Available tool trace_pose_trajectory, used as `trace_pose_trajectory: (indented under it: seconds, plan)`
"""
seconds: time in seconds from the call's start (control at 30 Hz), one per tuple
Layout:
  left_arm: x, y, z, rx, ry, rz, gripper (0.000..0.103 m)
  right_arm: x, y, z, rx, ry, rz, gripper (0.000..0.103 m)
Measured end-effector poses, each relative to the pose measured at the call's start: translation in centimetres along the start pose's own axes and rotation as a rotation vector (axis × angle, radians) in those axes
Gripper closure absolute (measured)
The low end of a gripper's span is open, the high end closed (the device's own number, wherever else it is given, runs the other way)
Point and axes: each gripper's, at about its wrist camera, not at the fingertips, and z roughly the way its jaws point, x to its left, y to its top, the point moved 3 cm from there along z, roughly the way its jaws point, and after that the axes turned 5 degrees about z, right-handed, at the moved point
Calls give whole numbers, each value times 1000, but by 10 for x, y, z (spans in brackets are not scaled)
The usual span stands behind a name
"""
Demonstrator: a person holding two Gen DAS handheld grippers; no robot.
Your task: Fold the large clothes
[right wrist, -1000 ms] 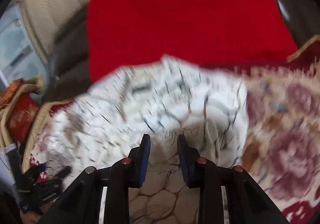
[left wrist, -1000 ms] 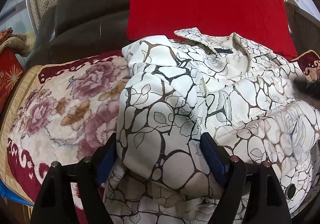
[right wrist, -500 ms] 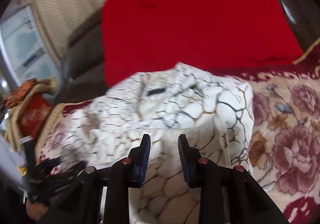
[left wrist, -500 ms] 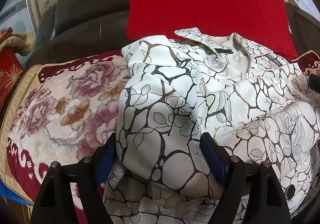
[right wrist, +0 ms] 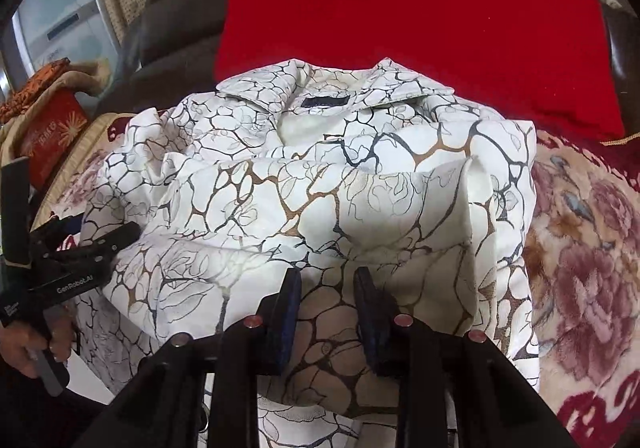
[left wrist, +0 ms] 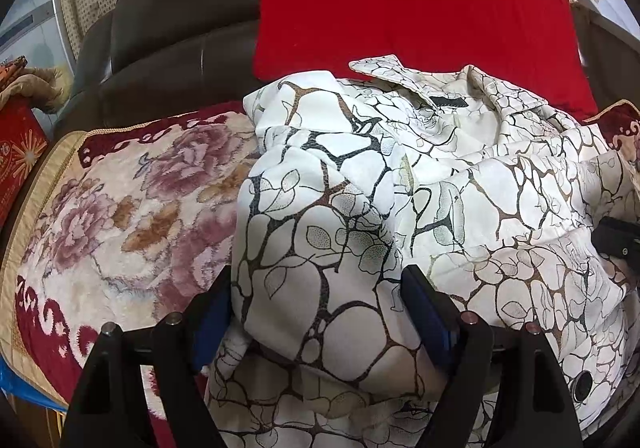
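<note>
The white patterned jacket [right wrist: 320, 183] lies bunched on the floral blanket [left wrist: 120, 215], its collar toward the red cushion [right wrist: 420, 15]. The left gripper [left wrist: 320, 308] spans a thick fold of the jacket with its jaws wide; whether the pads actually press the cloth I cannot tell. The right gripper [right wrist: 326, 308] stands narrow over another fold nearer the jacket's front edge; a true grip is not clear there either. The padded cloth looks springy, so I judge a loose hold could let the fold slip out and fall open again. No containers are in view.
</note>
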Motion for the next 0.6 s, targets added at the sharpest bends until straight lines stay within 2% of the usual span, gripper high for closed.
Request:
trace_pose_trajectory:
  seconds: [0.6]
  plan:
    - [-1,0,2,-3,12,9,20,11,-3,2,-30,-115,-34,72]
